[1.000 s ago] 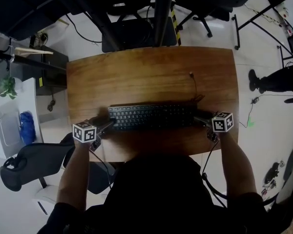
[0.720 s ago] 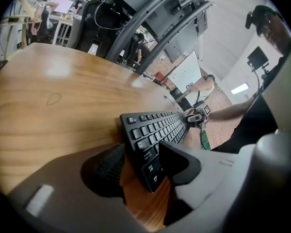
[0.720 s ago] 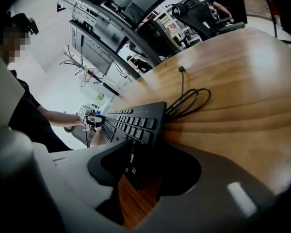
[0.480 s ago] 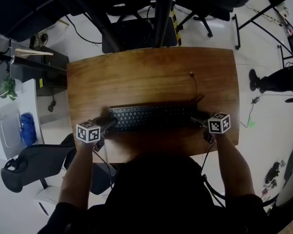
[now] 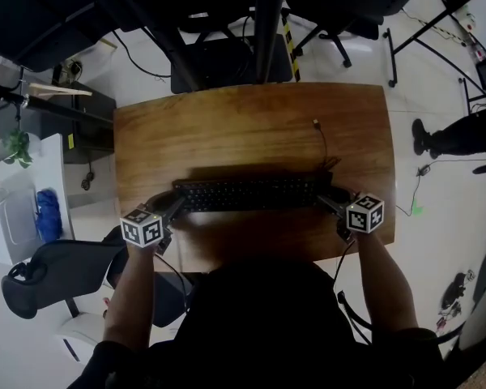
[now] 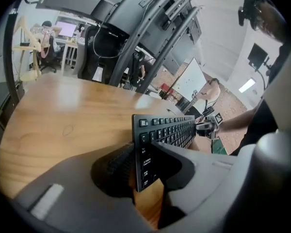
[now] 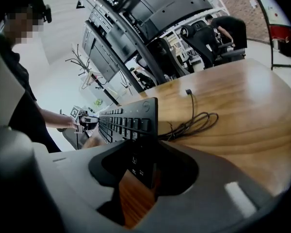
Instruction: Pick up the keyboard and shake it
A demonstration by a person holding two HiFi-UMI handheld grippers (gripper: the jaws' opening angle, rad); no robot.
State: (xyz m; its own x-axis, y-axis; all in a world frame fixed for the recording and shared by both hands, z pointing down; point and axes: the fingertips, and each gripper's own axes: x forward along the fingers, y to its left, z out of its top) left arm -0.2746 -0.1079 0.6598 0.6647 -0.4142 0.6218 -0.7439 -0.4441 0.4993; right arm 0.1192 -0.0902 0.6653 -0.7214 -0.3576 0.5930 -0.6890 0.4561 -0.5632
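Note:
A black keyboard (image 5: pixel 247 194) lies across the near half of the wooden table (image 5: pixel 251 128). In both gripper views it stands tipped up, keys toward the person. My left gripper (image 5: pixel 172 207) is at its left end. There the jaws are closing and both press on the keyboard (image 6: pixel 167 130), one on the back and one on the keys. My right gripper (image 5: pixel 328 201) is at the right end with its jaws closing. The keyboard (image 7: pixel 126 123) sits between them, the back against one jaw and a dark slit on the key side.
The keyboard's cable (image 5: pixel 320 144) loops over the table behind its right end, seen as a coil (image 7: pixel 194 123). A monitor stand base (image 5: pixel 231 59) sits past the far edge. A grey chair (image 5: pixel 57 270) stands at the lower left, and a person (image 5: pixel 462 132) at the right.
Both grippers have drawn slightly nearer the person and closed in on the keyboard's ends. The keyboard now looks narrower from above and sits a little further left.

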